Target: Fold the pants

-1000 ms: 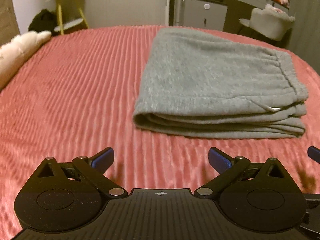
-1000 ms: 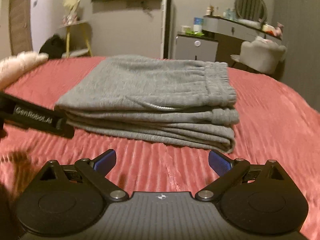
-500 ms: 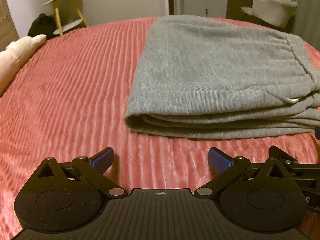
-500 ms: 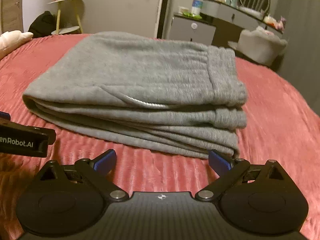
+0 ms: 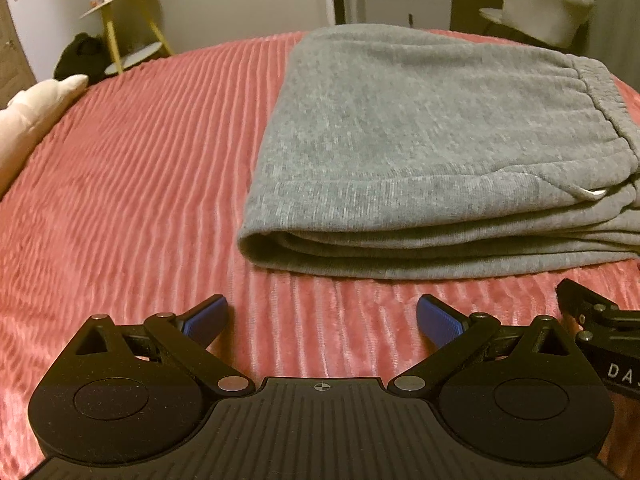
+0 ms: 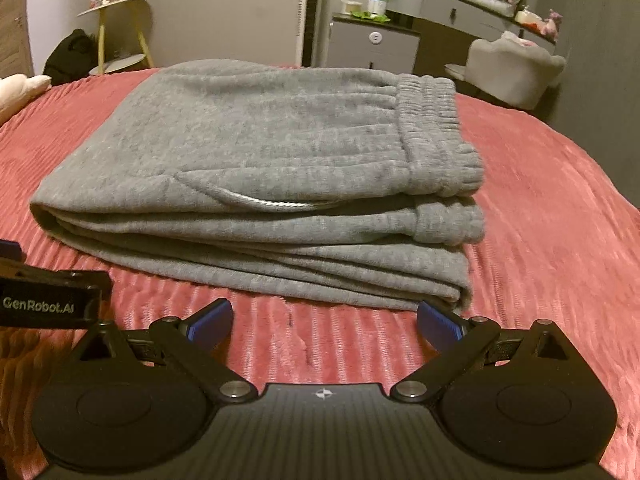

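The grey sweatpants (image 5: 420,152) lie folded into a thick stack on the red ribbed bedspread (image 5: 132,184), elastic waistband on the right side. In the right wrist view the same pants (image 6: 256,168) fill the middle, layered edges facing me, a pale drawstring showing at the pocket. My left gripper (image 5: 322,322) hovers open just short of the stack's near left corner, nothing between its blue pads. My right gripper (image 6: 325,326) is open too, close to the stack's near edge, its right pad near the right corner. Each gripper's body shows at the other view's edge.
A cream pillow (image 5: 32,112) lies at the bed's left edge. Beyond the bed stand a yellow-legged side table (image 5: 128,20), a grey cabinet (image 6: 372,46), a dresser with a mirror and a grey armchair (image 6: 516,68). Bare red bedspread (image 6: 560,208) spreads left and right of the pants.
Both grippers have moved closer to the folded pants, which now look larger in both views. The pants have not moved; both grippers stay open.
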A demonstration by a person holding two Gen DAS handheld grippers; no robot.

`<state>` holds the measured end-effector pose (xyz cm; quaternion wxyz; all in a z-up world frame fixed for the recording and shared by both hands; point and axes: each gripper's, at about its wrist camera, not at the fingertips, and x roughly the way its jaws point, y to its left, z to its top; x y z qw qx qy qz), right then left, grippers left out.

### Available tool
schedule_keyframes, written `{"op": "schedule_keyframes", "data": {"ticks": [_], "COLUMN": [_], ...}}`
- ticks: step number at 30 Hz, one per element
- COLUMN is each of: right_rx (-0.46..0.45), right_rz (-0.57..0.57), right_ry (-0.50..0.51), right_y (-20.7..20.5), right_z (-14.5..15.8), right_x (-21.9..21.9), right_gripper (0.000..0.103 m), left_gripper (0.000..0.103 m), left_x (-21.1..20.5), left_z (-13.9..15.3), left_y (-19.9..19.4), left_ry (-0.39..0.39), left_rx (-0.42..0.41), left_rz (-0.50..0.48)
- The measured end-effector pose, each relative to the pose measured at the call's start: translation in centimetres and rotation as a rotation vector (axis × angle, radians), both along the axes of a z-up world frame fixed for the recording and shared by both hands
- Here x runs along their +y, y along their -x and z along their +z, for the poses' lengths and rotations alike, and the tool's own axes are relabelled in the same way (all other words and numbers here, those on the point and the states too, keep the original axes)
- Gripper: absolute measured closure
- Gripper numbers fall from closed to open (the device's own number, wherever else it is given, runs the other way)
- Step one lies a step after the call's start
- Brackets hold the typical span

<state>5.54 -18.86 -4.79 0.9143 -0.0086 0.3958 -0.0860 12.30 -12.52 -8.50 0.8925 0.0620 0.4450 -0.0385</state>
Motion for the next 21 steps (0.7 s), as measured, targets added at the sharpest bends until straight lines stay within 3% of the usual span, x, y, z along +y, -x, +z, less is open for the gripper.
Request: {"op": "schedule_keyframes", "data": {"ticks": [21], "right_rx": [0.006], "right_rz": [-0.046], "right_ry": [-0.018], "right_y": [0.15], "right_z": [0.06], "right_x": [-0.61], "right_gripper": [0.004], "left_gripper": [0.0], "left_x": [-0.59], "left_z": [0.17], "left_y": [0.59], "left_ry": [-0.004], "left_rx": [0.001], "left_rz": [-0.052]}}
